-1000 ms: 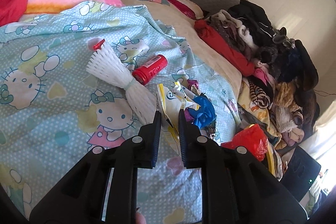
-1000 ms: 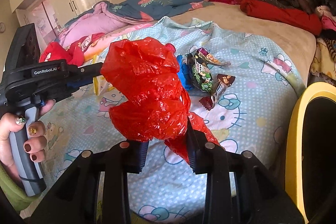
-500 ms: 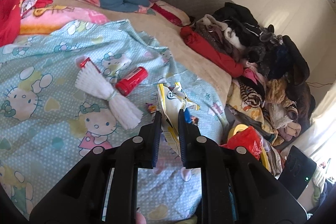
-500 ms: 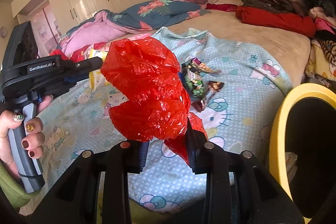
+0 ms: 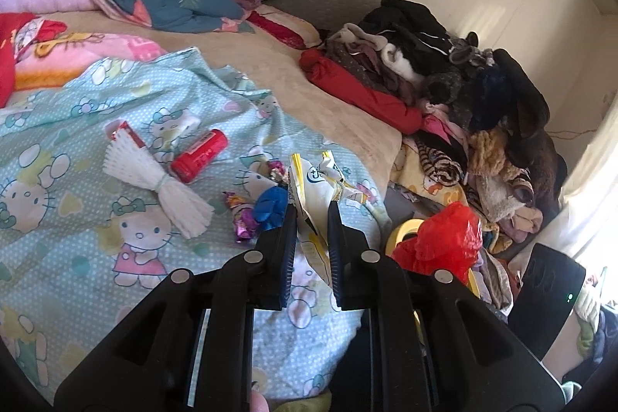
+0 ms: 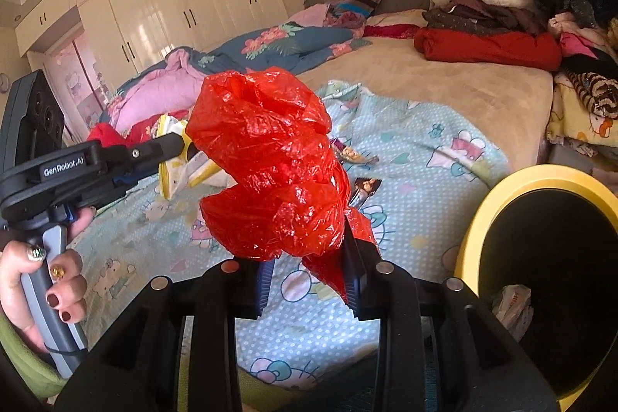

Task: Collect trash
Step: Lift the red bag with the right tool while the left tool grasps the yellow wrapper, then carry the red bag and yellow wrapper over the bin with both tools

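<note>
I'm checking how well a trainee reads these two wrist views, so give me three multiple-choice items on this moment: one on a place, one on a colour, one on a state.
1. Where does the red can lie?
A. on the cartoon-cat sheet, beside the white foam net
B. inside the bin
C. on the clothes pile

2. What colour is the bin's rim?
A. green
B. yellow
C. white

3. What is the right gripper doing?
A. open over the sheet
B. shut on nothing
C. shut on the red plastic bag

Answers:
1 A: the left wrist view shows the can on the sheet next to the net.
2 B: the right wrist view shows a yellow ring around a dark opening.
3 C: the bag bunches between its fingers, while the left gripper grips a white and yellow wrapper.
</note>
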The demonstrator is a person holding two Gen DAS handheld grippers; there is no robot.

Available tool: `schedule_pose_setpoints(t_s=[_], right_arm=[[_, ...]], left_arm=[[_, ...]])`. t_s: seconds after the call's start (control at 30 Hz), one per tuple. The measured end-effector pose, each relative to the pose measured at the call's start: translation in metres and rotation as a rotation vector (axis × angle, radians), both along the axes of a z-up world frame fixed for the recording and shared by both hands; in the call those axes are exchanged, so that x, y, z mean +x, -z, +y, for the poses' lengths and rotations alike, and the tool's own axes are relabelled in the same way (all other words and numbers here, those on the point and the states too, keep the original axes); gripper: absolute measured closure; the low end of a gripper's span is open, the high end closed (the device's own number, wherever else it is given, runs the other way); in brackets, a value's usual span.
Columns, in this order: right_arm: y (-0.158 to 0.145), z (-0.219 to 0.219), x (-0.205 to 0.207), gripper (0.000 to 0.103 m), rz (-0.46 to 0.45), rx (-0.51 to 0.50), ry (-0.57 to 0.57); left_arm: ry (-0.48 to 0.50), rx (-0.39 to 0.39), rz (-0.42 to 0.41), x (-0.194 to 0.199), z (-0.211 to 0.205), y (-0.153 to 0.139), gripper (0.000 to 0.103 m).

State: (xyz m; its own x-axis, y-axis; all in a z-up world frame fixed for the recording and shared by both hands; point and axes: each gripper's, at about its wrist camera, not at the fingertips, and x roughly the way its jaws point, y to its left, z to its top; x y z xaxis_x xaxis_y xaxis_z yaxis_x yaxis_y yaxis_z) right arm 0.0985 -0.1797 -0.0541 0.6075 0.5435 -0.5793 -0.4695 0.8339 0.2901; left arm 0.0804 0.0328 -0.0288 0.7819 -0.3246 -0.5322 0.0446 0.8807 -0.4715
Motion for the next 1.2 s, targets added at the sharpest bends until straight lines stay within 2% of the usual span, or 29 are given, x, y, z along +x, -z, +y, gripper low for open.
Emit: schedule_pose_setpoints(t_s=[0.43, 1.2], right_arm=[[-0.013, -0.035, 0.001, 0.074, -0.022, 0.033, 0.068], [-0.024, -0.09, 0.008, 0.074, -0.03, 0.073, 0.192]], left_arm=[[0.053, 0.052, -0.031, -0.007, -0.033, -0.013, 0.093], [0.122, 0.076, -0.043, -0.012, -0.065, -0.019, 0.093]])
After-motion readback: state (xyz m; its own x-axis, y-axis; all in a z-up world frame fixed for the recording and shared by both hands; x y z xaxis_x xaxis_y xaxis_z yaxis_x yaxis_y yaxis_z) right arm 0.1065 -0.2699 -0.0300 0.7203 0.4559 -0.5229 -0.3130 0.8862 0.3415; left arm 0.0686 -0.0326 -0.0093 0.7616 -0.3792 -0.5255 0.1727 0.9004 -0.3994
